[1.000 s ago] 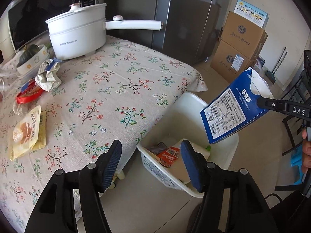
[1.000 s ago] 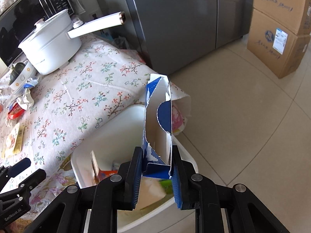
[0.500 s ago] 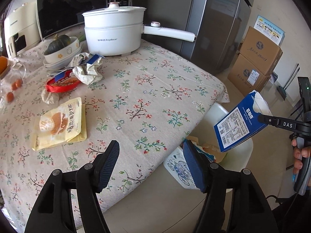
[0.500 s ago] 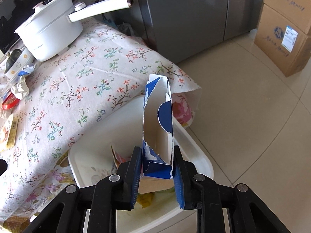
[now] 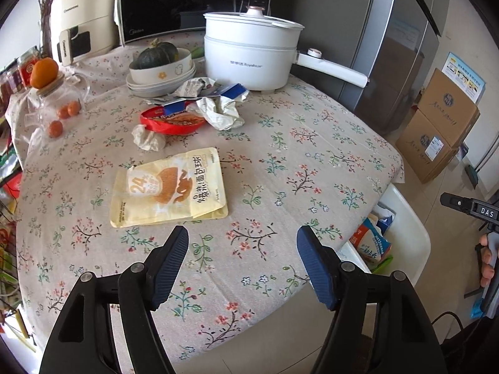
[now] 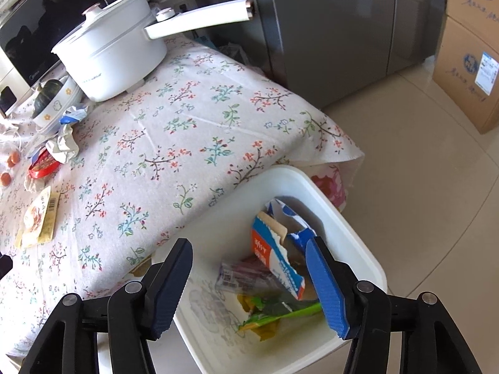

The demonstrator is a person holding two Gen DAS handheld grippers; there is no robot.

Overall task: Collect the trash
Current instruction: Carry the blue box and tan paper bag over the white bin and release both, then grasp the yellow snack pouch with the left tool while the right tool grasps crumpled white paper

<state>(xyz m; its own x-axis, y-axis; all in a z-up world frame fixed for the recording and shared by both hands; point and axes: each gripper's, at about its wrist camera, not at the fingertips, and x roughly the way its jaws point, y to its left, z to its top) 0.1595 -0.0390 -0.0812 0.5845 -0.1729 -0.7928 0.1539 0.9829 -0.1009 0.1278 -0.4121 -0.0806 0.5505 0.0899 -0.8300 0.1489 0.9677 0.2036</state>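
Note:
My right gripper [image 6: 249, 283] is open and empty above the white bin [image 6: 349, 233] beside the table. The torn blue carton [image 6: 280, 249] lies in the bin on other wrappers. My left gripper [image 5: 241, 268] is open and empty over the table's near edge, just short of a yellow snack pouch [image 5: 170, 187]. Beyond it lie a crumpled tissue [image 5: 148, 138], a red lid [image 5: 173, 121] and crumpled white-and-blue wrappers [image 5: 218, 106]. The bin [image 5: 408, 227] also shows at the right of the left wrist view.
A white electric pot [image 5: 249, 56] with a long handle, a bowl holding a squash [image 5: 160, 62], a glass teapot [image 5: 59, 106] with oranges, and a microwave [image 5: 181, 3] stand at the table's back. Cardboard boxes [image 6: 467, 62] and a fridge [image 6: 327, 31] stand beyond.
My right gripper opened and let go of the blue carton, which fell into the bin. My left gripper swung left from the bin to face the table and the yellow pouch.

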